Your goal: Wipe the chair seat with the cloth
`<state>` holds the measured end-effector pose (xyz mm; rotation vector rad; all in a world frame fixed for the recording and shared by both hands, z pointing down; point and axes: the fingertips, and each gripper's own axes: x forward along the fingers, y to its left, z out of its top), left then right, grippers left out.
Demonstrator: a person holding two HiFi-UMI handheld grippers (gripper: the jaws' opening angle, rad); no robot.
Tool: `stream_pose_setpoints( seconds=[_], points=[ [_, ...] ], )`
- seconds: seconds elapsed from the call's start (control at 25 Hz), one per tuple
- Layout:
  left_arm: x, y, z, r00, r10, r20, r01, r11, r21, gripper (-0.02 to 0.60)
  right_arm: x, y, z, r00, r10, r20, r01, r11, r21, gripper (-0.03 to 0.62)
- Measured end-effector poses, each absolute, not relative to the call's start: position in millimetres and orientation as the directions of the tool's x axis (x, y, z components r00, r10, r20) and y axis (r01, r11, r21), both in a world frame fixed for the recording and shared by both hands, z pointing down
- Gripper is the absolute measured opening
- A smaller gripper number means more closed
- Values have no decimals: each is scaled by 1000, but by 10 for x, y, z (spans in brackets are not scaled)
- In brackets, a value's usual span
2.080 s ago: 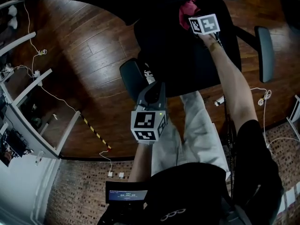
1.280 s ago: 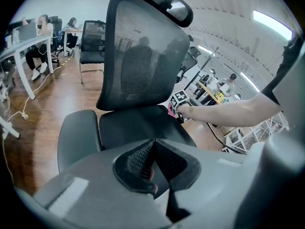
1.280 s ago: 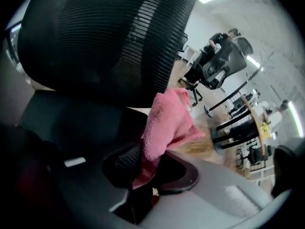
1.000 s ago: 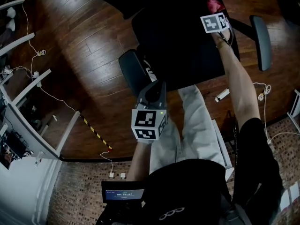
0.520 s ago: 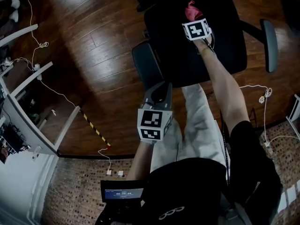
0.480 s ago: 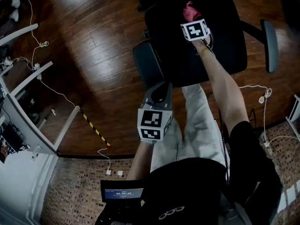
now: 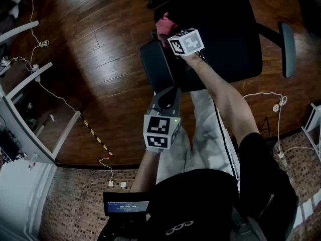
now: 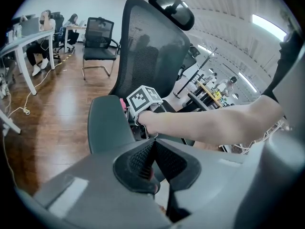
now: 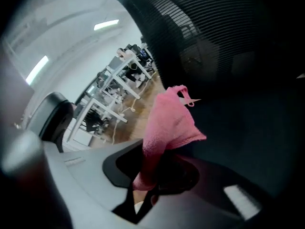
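Ideally the right gripper (image 9: 151, 178), clamped on the cloth (image 9: 169, 123), presses it flat on the seat (image 7: 223, 39), seemingly near its edge; left gripper (image 8: 152, 162) closed, empty.

cloth (image 7: 163, 24): between the right gripper's (image 9: 155, 168) jaws, at the chair seat's (image 7: 225, 39) edge
armrest (image 7: 156, 67): just ahead of the left gripper (image 7: 168, 94), beside the cloth

Wood floor (image 7: 100, 59), white cables (image 7: 275, 105), striped tape (image 7: 96, 136)
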<state>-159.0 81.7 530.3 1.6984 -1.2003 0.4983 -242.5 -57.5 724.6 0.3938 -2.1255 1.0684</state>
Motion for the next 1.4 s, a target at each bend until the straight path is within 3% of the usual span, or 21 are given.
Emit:
stream_pose_setpoints(
  seconds=[0.08, 0.28, 0.76, 1.2, 1.4],
  points=[
    [-1584, 837, 5318, 428, -489, 760, -886, -59, 460, -6, -2510, -439, 7222, -737, 90, 670, -494, 604, -626, 74],
    [-1523, 813, 5329, 430, -475, 768, -888, -69, 455, -6, -2167, -599, 7412, -715, 49, 698, -560, 558, -613, 75],
    [-1214, 714, 5362, 449, -445, 775, -888, -123, 443, -6, -515, -1354, 7759, -574, -116, 811, -774, 401, -491, 75],
    [-875, 540, 5355, 469, -434, 769, -882, -179, 436, -6, 914, -1864, 7645, -370, -262, 891, -907, 310, -286, 75],
    [-808, 535, 5308, 476, -440, 762, -878, -186, 441, -6, 1608, -2012, 7465, -205, -332, 921, -953, 283, -110, 75]
  ],
)
